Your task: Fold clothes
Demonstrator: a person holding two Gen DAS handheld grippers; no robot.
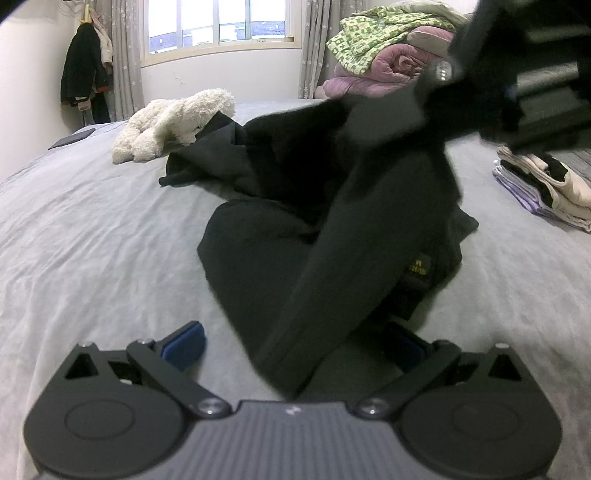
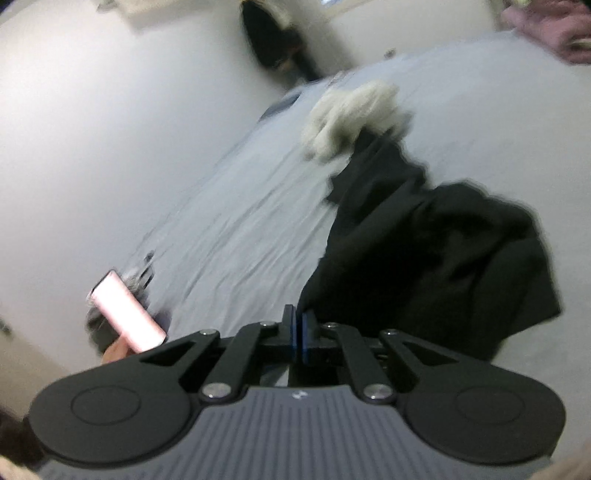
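On the pale grey bedsheet [image 1: 92,229], a fluffy cream plush toy [image 1: 173,123] lies against the far edge of the crumpled black garment [image 1: 280,206] you are working on, with a small stack of folded cream, black and lilac clothes [image 1: 546,188] off to the right and a heap of pink quilts topped by a green patterned cloth [image 1: 380,48] near the grey curtained window [image 1: 221,26]. A dark coat [image 1: 83,70] hangs in the far corner. From your left wrist view, a long strip of the black garment rises from the bed toward your right gripper [image 1: 443,96], which crosses the upper right and hides part of the quilts; a small yellow-lettered label [image 1: 419,266] shows on the cloth below. Your right wrist view, blurred, shows what the other does not: a pale pink cylinder [image 2: 127,312] at the lower left, and the garment's bulk [image 2: 436,266] spread to the right of the plush toy [image 2: 351,118]. Your left gripper [image 1: 291,343] stands wide open, its blue pads [image 1: 184,343] apart, with the raised strip of cloth passing between them but not pinched. Your right gripper's [image 2: 298,332] blue pads are pressed together on the edge of the black garment.
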